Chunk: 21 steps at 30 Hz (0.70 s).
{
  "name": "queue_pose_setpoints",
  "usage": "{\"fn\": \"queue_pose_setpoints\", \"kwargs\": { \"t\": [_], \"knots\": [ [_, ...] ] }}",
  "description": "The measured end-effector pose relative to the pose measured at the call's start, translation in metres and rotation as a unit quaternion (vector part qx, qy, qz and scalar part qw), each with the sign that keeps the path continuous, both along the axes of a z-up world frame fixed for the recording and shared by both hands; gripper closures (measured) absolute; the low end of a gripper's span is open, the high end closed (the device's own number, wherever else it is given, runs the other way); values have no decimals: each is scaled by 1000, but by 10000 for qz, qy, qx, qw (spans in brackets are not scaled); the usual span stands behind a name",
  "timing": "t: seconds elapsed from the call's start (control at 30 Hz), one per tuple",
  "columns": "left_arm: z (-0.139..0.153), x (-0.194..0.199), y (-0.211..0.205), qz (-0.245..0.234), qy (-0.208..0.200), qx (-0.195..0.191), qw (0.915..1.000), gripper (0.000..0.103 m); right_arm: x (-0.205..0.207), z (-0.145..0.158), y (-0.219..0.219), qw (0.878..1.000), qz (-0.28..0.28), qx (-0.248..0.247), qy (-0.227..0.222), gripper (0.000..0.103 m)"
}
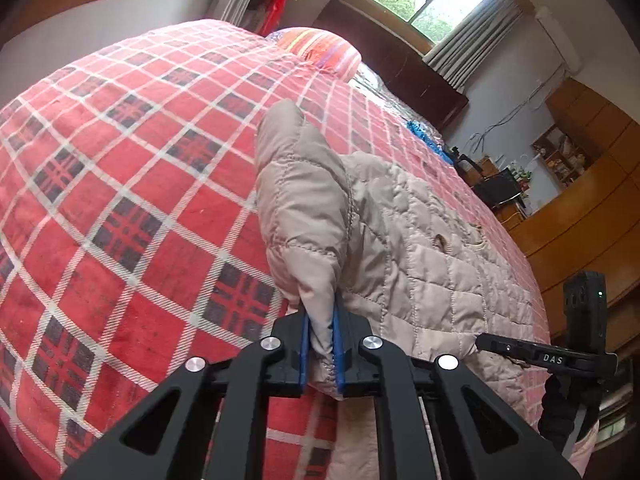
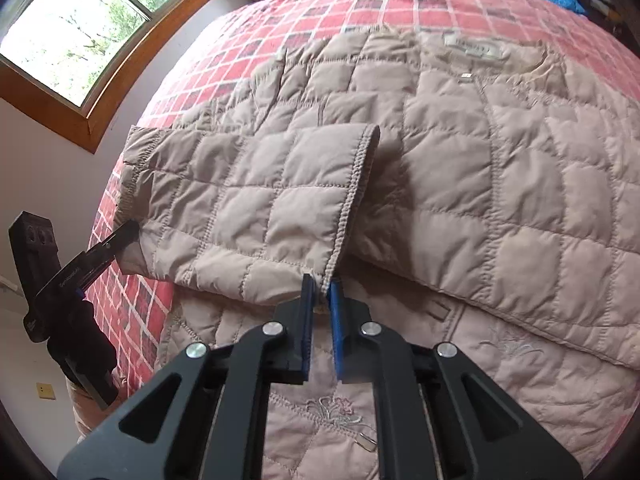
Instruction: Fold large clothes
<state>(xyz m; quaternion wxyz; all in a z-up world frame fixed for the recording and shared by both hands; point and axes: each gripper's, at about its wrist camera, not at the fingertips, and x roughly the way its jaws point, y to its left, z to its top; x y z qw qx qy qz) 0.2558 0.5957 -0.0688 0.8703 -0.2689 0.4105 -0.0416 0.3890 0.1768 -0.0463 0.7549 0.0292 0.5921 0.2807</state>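
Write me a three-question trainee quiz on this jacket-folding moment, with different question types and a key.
1. True or false: the left claw is shut on fabric of the quilted jacket.
2. Multiple choice: what does the jacket lie on? A) a wooden floor B) a red plaid bedspread C) a glass table
3. Fill in: the right claw pinches the stitched ____ of a folded-over part of the jacket.

Key: 1 true; 2 B; 3 edge

My jacket's point(image 2: 460, 168) neck label point(image 2: 474, 50) is too blurred to read; its hem runs off the frame's bottom edge.
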Motion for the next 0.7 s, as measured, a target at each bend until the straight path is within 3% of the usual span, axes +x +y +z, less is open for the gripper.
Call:
{"fn": "queue_pose_setpoints", "kwargs": {
  "t": [0.2, 0.33, 0.53, 0.7],
  "knots": [
    [33, 13, -57, -381, -273, 259, 9986, 94, -3, 45, -56, 9975, -366, -180, -583, 96],
    [39, 32, -105, -703, -334, 413, 9961, 94, 2, 52, -101, 9938, -754, -396, -711, 96],
    [17, 64, -159, -892, -75, 620, 9941, 94, 9, 27, -156, 9899, -1219, -471, -551, 96],
    [-13, 78, -182, -1033, 280, 907, 9901, 91, 15, -10, -168, 9888, -1340, -606, -241, 96]
  ]
}}
